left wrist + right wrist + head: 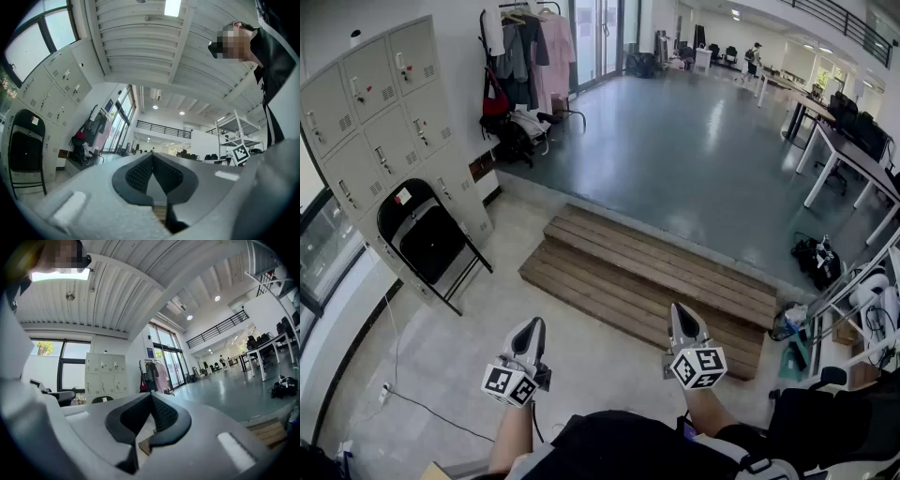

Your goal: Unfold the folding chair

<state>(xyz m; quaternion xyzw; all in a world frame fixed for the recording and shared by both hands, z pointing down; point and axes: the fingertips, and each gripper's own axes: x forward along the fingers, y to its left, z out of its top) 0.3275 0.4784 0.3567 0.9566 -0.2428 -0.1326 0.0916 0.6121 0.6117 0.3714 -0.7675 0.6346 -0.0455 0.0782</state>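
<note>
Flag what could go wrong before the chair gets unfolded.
1. The folding chair only leans folded against the lockers; a one-sided pull may slide or tip it.
2. Both left gripper and right gripper are shut and must open first.
3. A floor cable lies nearby: trip hazard.

- Grey lockers [380,112] stand at the left.
- A loaded clothes rack [525,56] stands just beyond them.
- Broad wooden steps [656,281] lead up to a glossy floor [694,159].
- White desks [844,155] line the right side.
</note>
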